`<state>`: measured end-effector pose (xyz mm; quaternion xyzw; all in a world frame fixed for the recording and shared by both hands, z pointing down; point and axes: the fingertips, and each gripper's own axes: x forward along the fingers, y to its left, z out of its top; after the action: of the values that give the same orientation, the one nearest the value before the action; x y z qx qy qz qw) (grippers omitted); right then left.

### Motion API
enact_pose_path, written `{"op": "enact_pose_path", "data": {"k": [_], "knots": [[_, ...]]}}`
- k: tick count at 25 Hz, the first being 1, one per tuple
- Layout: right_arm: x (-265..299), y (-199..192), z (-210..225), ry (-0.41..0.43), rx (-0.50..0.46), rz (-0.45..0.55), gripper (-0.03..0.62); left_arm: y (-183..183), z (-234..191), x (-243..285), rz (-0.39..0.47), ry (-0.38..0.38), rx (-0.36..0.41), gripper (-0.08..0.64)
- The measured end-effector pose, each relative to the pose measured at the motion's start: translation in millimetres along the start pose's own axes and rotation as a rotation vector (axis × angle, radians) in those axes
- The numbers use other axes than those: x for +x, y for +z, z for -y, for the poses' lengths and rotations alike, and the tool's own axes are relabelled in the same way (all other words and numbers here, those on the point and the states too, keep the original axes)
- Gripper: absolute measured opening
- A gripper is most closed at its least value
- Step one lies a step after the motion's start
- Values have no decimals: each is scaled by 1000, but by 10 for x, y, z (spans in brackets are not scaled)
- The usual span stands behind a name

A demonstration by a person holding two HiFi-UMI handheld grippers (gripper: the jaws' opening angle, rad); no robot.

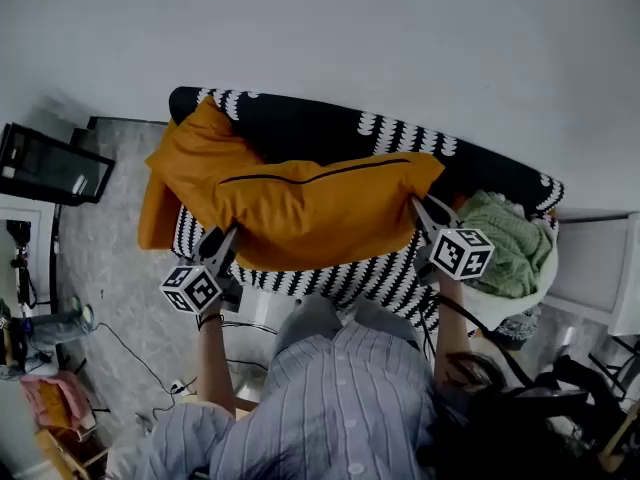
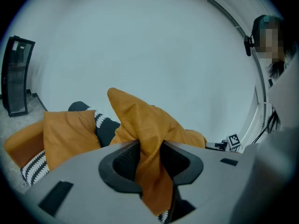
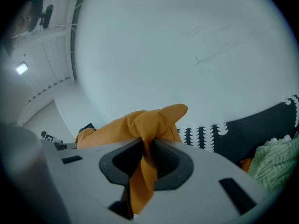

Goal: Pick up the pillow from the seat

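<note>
An orange pillow (image 1: 310, 213) hangs lifted over the black-and-white patterned seat (image 1: 330, 280), stretched between both grippers. My left gripper (image 1: 222, 240) is shut on the pillow's left corner; its orange cloth (image 2: 148, 160) is pinched between the jaws. On the other side my right gripper (image 1: 420, 211) is shut on the right corner, with cloth (image 3: 145, 164) bunched between its jaws. A second orange pillow (image 1: 165, 183) rests at the seat's left end, also in the left gripper view (image 2: 65, 136).
The seat's black backrest (image 1: 320, 128) stands against a white wall. A green knitted blanket (image 1: 510, 243) lies at the seat's right end. A dark heater (image 1: 50, 163) stands on the grey carpet at left, with cables (image 1: 150, 363) on the floor.
</note>
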<state>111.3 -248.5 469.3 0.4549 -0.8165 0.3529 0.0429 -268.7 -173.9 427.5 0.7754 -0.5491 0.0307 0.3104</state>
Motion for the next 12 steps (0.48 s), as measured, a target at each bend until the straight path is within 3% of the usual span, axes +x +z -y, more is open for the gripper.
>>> {"op": "enact_pose_path", "data": {"k": [12], "knots": [[61, 111, -461, 161, -73, -16, 74, 134, 105, -719, 146, 119, 5, 140]]}}
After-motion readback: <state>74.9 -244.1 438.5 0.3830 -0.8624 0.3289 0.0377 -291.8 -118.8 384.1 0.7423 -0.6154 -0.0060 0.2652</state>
